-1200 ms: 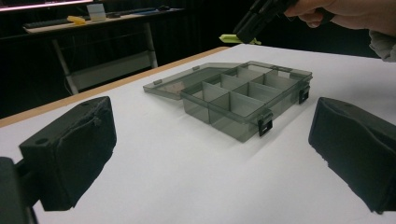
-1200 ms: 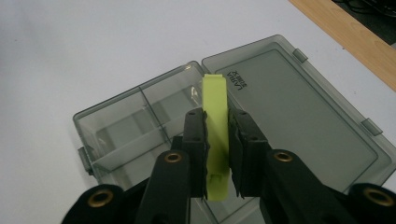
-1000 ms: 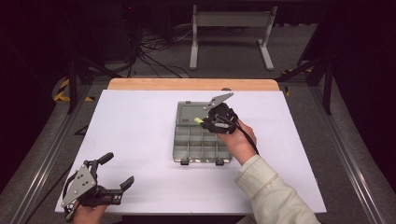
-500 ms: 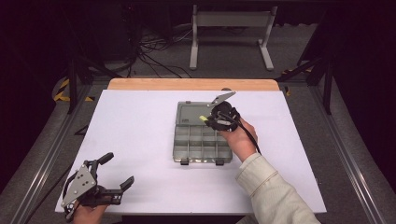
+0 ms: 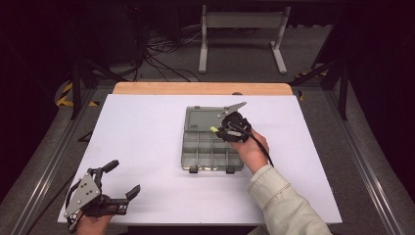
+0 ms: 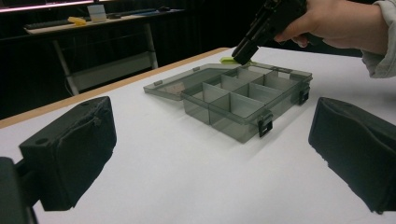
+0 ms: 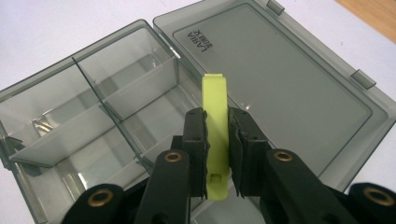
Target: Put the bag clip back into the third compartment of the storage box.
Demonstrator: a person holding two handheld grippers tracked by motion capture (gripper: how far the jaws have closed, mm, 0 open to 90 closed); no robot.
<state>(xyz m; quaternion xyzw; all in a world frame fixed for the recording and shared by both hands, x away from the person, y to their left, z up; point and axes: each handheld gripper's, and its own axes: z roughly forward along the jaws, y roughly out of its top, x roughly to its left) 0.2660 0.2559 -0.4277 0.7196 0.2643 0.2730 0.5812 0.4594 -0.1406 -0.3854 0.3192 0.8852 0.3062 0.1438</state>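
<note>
Right gripper [image 7: 217,140] is tipped downward, jaws clamped tight on something thin, hand [image 5: 252,152] wrapped behind it. Left gripper [image 5: 122,178] sits low, jaws spread wide.

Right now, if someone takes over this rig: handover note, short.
Right gripper: shut on the yellow-green clip, held over the open organizer box near its hinge.
Left gripper: open, holding nothing, at the table's near left corner.
Box: mid-table, lid laid flat behind it; the compartments in view hold nothing.
Done: clip gripped. Probably left: set it in a compartment, release.
</note>
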